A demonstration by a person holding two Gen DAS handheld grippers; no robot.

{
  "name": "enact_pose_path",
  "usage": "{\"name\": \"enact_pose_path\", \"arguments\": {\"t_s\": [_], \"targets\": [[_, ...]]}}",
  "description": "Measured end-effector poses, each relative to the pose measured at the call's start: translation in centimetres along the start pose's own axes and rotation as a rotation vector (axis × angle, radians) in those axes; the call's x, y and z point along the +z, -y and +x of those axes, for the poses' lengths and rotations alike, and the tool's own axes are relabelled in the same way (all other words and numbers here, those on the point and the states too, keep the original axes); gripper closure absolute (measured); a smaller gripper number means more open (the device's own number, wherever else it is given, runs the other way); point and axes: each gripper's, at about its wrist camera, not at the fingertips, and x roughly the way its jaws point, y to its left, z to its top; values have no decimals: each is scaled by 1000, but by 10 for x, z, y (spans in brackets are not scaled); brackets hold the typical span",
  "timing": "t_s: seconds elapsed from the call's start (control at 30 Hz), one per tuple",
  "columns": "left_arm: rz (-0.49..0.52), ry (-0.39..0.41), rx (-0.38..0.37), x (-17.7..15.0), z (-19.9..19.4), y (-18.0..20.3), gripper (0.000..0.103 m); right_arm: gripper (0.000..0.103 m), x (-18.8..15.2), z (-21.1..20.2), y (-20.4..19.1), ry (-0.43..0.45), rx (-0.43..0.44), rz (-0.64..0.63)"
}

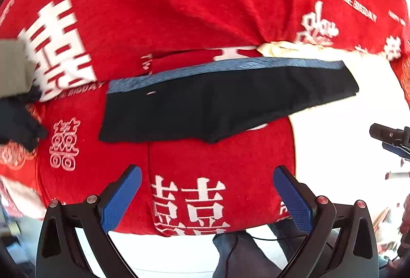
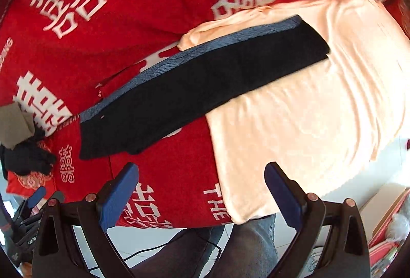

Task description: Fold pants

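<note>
Left gripper (image 1: 207,197) fingers (image 1: 121,198) spread wide, holding nothing, hovering above the near edge of the red blanket (image 1: 179,22). Right gripper (image 2: 202,193) same: fingers (image 2: 119,197) wide apart, nothing held, above the near edge where red blanket meets the cream sheet (image 2: 307,124).

Pants (image 1: 205,109) black with a blue-grey waistband (image 1: 230,66), lying flat ahead of both grippers, well apart from the fingers. They already look folded lengthwise into one narrow strip, one end on the red blanket, the other end over the cream sheet. Judgement: first fold done, crosswise fold(s) to shorten the strip still left.

Far left: dark bundle (image 1: 18,119) with a grey-tan item (image 1: 12,68) touching it, possibly other clothes, can't tell. Person's jeans (image 2: 251,247) visible below the edge.
</note>
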Motion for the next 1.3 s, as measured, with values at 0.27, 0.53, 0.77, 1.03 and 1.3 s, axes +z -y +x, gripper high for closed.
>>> {"name": "enact_pose_path", "arguments": {"t_s": [0.27, 0.53, 0.77, 1.03, 1.3], "targets": [[131, 5, -38, 12, 2, 45, 0, 4, -14, -16, 43, 53, -6, 132], [219, 9, -55, 15, 1, 70, 0, 4, -39, -29, 85, 87, -29, 252], [241, 14, -47, 16, -1, 73, 0, 4, -48, -36, 93, 120, -18, 297], [167, 3, -32, 19, 4, 57, 0, 4, -53, -32, 86, 109, -11, 281], [13, 12, 0, 34, 8, 28, 0, 4, -49, -22, 73, 83, 2, 214]]}}
